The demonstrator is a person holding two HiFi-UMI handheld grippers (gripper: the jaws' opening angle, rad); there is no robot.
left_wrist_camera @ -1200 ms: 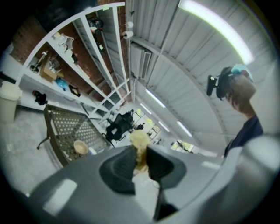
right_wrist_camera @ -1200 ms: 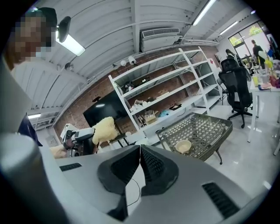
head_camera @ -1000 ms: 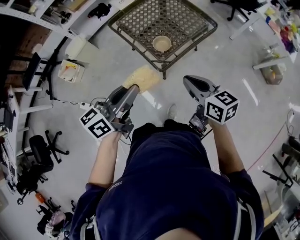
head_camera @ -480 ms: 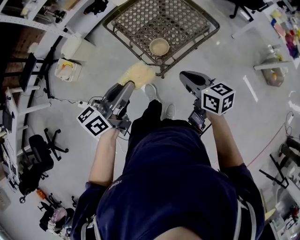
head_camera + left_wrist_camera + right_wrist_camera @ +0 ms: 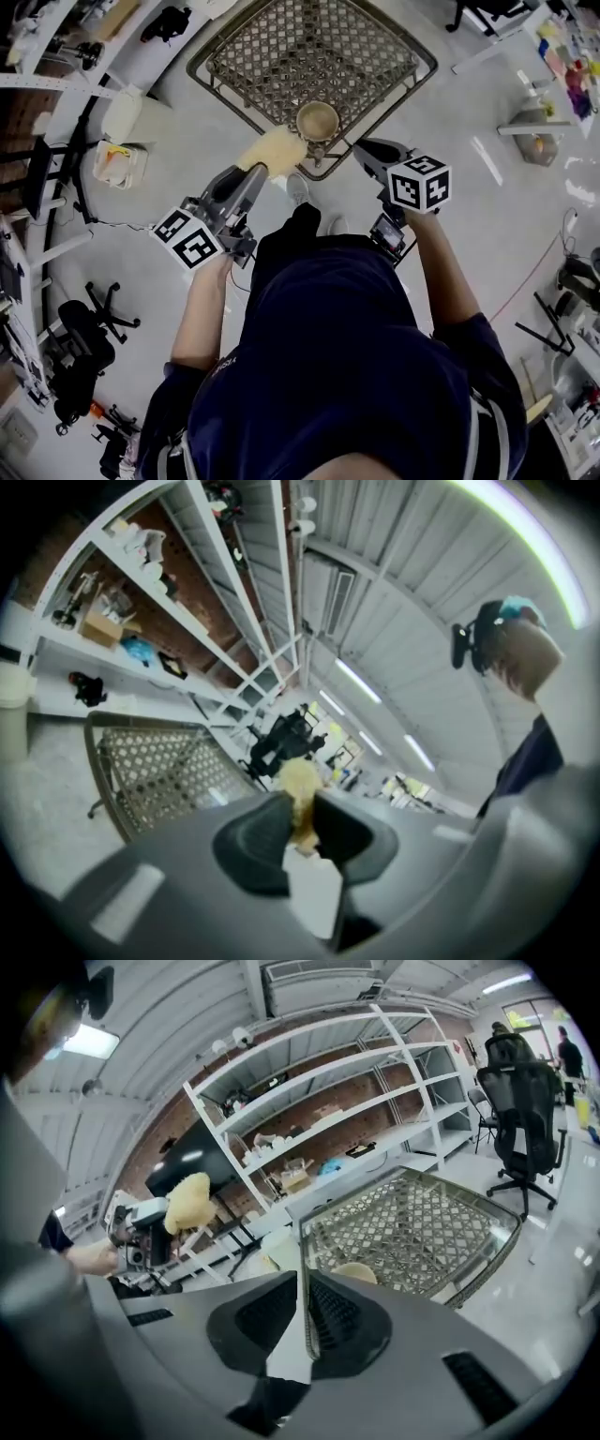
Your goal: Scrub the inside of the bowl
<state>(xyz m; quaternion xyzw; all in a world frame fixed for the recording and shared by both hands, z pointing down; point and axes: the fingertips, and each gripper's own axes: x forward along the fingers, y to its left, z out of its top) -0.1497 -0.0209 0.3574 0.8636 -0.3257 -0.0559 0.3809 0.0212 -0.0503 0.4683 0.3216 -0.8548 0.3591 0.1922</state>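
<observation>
A tan bowl (image 5: pixel 317 120) stands upright near the front edge of a square metal mesh table (image 5: pixel 281 47). My left gripper (image 5: pixel 255 171) is shut on a fluffy yellow sponge (image 5: pixel 273 150), which hangs just left of the bowl, over the table's edge. In the left gripper view the sponge (image 5: pixel 298 785) sticks out between the pads. My right gripper (image 5: pixel 367 148) is shut on nothing, just right of the bowl and apart from it. The right gripper view shows the bowl (image 5: pixel 356 1271) beyond the jaws, partly hidden by them.
I stand on a grey floor, with my shoes (image 5: pixel 298 187) near the table leg. A white bin (image 5: pixel 120 114) and a small box (image 5: pixel 117 161) sit to the left. Shelving (image 5: pixel 319 1101) runs behind the table. An office chair (image 5: pixel 520 1101) stands to the right.
The person has stepped toward the table. Both grippers have moved forward and now flank the bowl; the sponge stays held in the left one.
</observation>
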